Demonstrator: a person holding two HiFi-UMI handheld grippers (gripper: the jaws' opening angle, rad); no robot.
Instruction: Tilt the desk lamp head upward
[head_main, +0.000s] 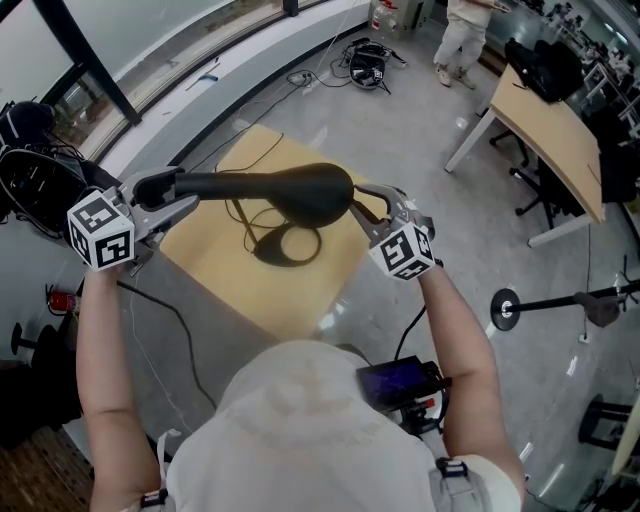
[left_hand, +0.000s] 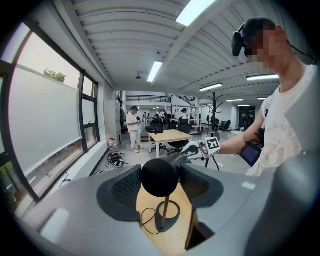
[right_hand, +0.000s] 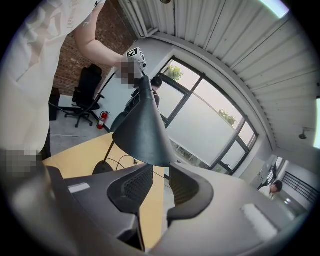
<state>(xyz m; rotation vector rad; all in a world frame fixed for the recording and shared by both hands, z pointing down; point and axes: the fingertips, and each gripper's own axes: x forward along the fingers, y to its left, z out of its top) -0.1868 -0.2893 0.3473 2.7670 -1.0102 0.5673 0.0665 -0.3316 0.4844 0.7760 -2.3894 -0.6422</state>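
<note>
**Lamp Head Tilt: Second Grip Not Yet Made**

In the head view, the desk lamp stands on the small yellow table at frame centre. Its head lies roughly level above the round base. Your left gripper is clamped on the black ball end at the rear of the head. In the left gripper view, both pads sit against the ball. Your right gripper has its jaws apart. The rim of the shade lies at their tips and nothing is pinched.

**Step in hand (judgement).** You are securing the second hold, and the head is not yet raised.

**Next move.**
1. Close the right jaws on the shade rim, or set them under it.
2. Raise the shade end while the left gripper steadies the rear as the pivot.
3. Lift slowly, because the lamp may tip on its slim stem.

**Clearance.**
- The room above the head is open.
- The table's near corner points toward the lower centre of the frame, and the base sits inside the edges.
- The cord loops on the tabletop beside the base. Keep it slack.
- The large desk at upper right and the floor stand at right are well apart from the lamp.
</note>
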